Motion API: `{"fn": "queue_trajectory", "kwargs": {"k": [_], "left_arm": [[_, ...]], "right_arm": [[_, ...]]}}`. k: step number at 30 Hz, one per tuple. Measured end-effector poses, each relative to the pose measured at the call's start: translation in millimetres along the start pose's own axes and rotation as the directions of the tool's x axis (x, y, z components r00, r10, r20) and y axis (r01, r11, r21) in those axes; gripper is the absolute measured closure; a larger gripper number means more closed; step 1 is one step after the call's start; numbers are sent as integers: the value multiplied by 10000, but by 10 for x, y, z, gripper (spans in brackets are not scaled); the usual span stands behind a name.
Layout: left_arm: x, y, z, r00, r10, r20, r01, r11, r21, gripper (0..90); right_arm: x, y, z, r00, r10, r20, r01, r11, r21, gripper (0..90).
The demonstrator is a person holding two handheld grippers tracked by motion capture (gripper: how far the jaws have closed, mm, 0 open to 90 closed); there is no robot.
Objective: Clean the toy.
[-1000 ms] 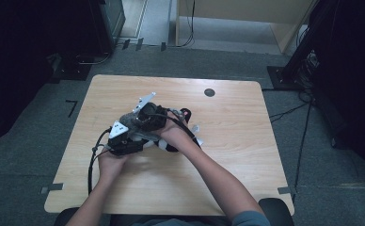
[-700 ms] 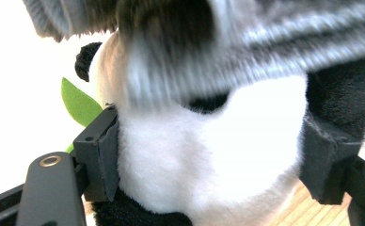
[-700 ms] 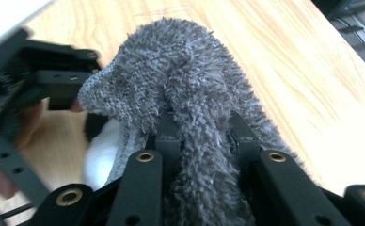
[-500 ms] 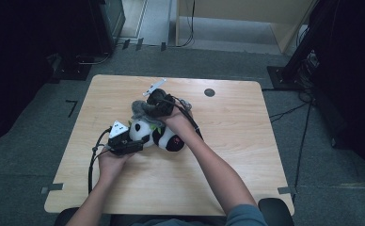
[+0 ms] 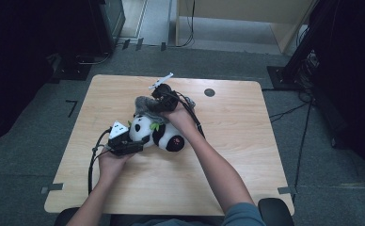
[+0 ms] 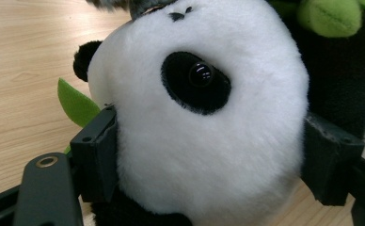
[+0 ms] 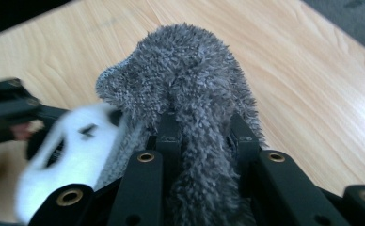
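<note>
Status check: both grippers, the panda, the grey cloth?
Left gripper shut on panda head. Right gripper shut on grey cloth. Nothing in the way.

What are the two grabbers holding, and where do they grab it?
The left gripper squeezes the toy panda by its head. The right gripper pinches a grey fuzzy cloth by a bunched fold.

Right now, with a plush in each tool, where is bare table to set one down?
Free: the near strip of the table under the forearms, the right side past the black dot, and the far-left corner. Crowded: the middle, where the panda plush, grey plush, left tool and right tool bunch together.
</note>
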State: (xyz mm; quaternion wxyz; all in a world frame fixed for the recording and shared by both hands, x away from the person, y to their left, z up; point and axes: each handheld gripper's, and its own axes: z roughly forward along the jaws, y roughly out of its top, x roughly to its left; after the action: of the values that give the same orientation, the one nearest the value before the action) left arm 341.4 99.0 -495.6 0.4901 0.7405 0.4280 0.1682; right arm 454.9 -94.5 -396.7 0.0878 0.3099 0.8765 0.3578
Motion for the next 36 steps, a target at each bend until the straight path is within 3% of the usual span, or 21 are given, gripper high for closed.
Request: {"fn": "queue_trajectory", "kwargs": {"k": [4,8,9,11,17,20,23,24,30,31,35,36], "left_arm": [[12,3,-3,10000,-30,42,30,10000,12,186],[13,11,-6,9999,-113,67,113,9999,64,176],[13,11,-6,9999,-113,67,113,9999,64,175],[12,18,-6,9999,-152,75,152,9998,95,174],[12,24,-9,9999,-145,72,144,9997,176,174],[24,22,-3,9996,-271,120,270,9996,125,175],[31,22,2,9993,-345,122,344,9994,89,180],[24,23,6,9995,-319,61,319,9995,83,191],[17,40,8,9996,-272,13,272,9994,210,215],[19,41,8,9996,-287,25,287,9994,213,215],[23,42,7,9997,-232,35,231,9994,247,215],[24,42,7,9997,-240,40,239,9994,246,215]], "right_arm": [[117,40,-111,9993,-220,-300,210,9992,-340,723],[362,30,-165,9927,-1044,-597,1024,9941,-350,720],[362,30,-165,9927,-1044,-597,1024,9941,-350,720],[497,-4,-144,9862,-1506,-694,1495,9886,-198,712],[670,-55,-22,9721,-2033,-1171,2077,9778,264,695],[710,-69,28,9616,-2595,-894,2637,9638,390,698],[689,-61,37,9610,-2655,-776,2690,9624,376,696],[651,-55,43,9654,-2488,-778,2516,9674,277,702],[568,-20,34,9711,-2335,-491,2350,9716,291,717],[511,0,44,9773,-2052,-532,2068,9780,283,719],[407,35,64,9861,-1583,-508,1599,9867,298,713],[322,58,87,9905,-1272,-522,1291,9910,345,704]]}}
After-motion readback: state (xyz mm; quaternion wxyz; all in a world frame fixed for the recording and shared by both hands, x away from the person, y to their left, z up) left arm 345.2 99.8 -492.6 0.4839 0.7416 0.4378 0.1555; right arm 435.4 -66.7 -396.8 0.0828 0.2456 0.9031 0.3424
